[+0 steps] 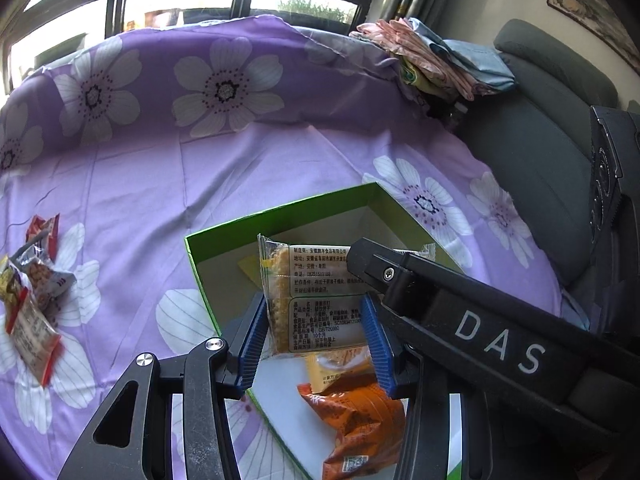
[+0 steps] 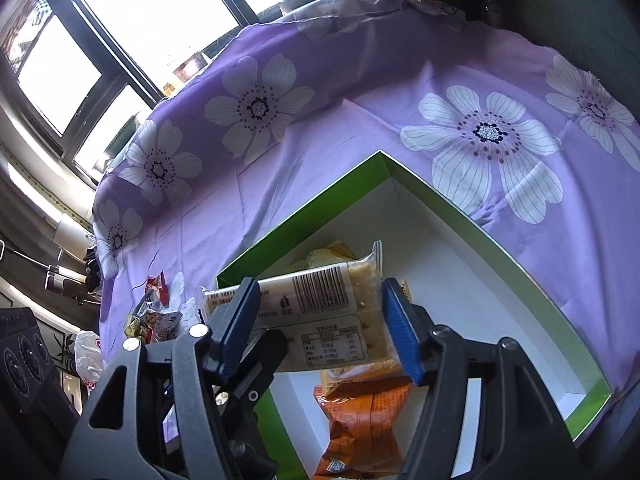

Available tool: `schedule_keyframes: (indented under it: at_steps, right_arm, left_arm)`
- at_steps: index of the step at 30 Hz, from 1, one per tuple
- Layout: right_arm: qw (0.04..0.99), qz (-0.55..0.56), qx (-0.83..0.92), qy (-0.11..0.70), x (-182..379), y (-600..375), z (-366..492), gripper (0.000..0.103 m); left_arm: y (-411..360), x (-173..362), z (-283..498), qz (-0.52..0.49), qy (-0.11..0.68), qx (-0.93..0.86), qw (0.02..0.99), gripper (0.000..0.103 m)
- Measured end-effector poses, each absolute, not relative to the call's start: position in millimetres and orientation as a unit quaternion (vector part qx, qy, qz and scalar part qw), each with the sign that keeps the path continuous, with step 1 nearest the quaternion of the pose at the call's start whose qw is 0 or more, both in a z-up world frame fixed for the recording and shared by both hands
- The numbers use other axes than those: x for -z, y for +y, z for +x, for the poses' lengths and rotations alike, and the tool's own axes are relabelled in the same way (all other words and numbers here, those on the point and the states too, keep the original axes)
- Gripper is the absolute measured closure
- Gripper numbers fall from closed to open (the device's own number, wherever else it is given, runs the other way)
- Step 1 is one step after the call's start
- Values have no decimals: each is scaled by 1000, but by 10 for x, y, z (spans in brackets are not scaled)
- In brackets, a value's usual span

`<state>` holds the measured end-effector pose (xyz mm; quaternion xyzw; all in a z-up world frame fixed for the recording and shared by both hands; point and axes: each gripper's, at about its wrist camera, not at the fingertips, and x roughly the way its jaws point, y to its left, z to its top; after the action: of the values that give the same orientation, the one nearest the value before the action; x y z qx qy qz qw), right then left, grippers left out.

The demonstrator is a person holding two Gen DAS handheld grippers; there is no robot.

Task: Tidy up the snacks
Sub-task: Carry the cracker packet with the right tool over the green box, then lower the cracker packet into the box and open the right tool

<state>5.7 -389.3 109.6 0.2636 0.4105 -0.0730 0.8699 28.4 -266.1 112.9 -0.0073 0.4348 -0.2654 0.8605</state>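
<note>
Left hand-held gripper [image 1: 314,334] clamps the clear biscuit pack [image 1: 308,292] over the green box [image 1: 280,210]; right hand-held gripper [image 2: 320,328] gapes around it. Next: release inside.

cloth [image 1: 168,168]: lilac, white flowers with dark dotted centres | box [image 2: 280,236]: green walls, white inside | cracker packet [image 1: 316,300]: clear wrap, pale yellow biscuit, black print | orange packet [image 1: 360,420]: orange | pads [image 1: 252,340]: blue, ribbed

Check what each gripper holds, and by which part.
Left gripper clamps the cracker packet by its long edges, over the green box; right gripper straddles it, grip unclear.
</note>
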Motion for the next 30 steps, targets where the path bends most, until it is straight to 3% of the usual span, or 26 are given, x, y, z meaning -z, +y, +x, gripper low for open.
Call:
schedule_keyframes:
  at_steps: [20,27,30]
  right_arm:
    - [838,281,111,454,-845,-4084,120,34]
    - [855,263,119,432,-963,-4002,115,25]
    - [882,237,120,390,-1131,-3908,71,14]
  left_arm:
    - [-2808,-858,323,-5,475,275,836,56]
    - [-2615,-930,316,-12,465,278,840,56]
    - [-2422,-1028,296,-23,453,274,848,56]
